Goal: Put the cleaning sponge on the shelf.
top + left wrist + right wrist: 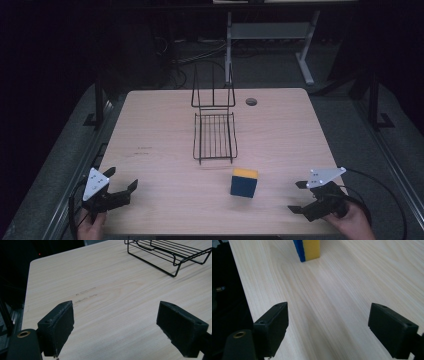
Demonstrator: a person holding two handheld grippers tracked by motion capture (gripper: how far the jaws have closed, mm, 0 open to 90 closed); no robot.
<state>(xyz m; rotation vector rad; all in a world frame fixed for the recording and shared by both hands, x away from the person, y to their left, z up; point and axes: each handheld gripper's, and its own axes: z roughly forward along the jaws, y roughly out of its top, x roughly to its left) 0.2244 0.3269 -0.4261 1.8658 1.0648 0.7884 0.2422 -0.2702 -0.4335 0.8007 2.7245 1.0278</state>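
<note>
Nearest the person, both tongs sit low over the near edge of the surface point(150, 125), one at each corner, with the sponge as the marker between them. The left tongs point(121, 186) hover well to the left of the sponge point(244, 183), jaws spread wide with nothing between them; in the left gripper view only bare wood lies between the pads point(58, 327). The right tongs point(300, 197) wait to the right of the sponge, also fully spread and empty, and their own view looks straight along the wood toward the sponge point(308, 250), which suggests this is the hand lined up to take it.

The sponge stands on edge, yellow face and blue face both showing, apart from both tongs. Standing that way it offers two flat sides for the jaws to close on.

Just beyond the sponge is the black wire rack point(215, 132), its open tray end facing the sponge and its upright back farther off, a likely place for the sponge to go.
</note>
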